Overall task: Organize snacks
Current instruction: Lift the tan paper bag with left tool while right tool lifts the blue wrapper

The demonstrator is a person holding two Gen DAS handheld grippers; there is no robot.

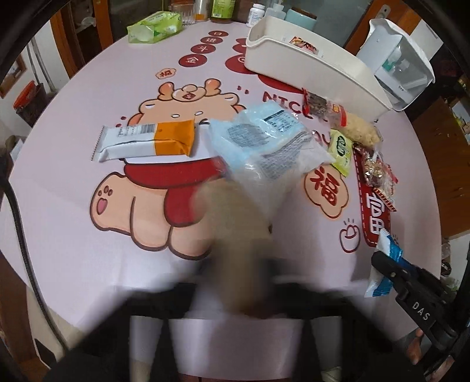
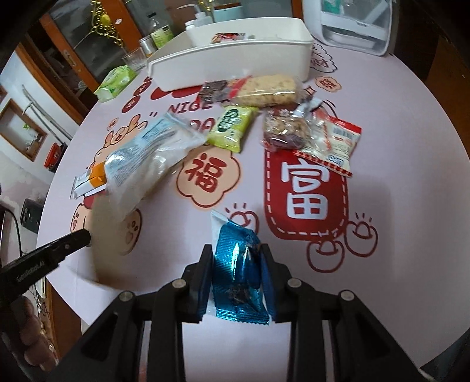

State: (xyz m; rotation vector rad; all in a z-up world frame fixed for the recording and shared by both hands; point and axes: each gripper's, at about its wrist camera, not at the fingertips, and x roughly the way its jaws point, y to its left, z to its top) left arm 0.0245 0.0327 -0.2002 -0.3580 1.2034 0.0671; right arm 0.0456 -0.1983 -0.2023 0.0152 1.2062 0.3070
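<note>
My left gripper (image 1: 235,235) is blurred by motion; it holds a clear pale-blue snack bag (image 1: 264,144) above the table, and the bag also shows in the right wrist view (image 2: 147,155). My right gripper (image 2: 236,255) is shut on a blue foil snack pack (image 2: 238,270), also seen in the left wrist view (image 1: 384,264). An orange-and-white wafer pack (image 1: 147,141) lies left of the bag. A green snack (image 2: 232,126), a rice bar (image 2: 264,88), a nut cake (image 2: 285,129) and a red-white packet (image 2: 332,144) lie before the white bin (image 2: 229,61).
The round table has a pink printed cover (image 2: 382,191). A green tissue pack (image 1: 155,26), bottles and a glass stand at the far edge. A white appliance (image 1: 399,58) stands beside the bin (image 1: 308,67).
</note>
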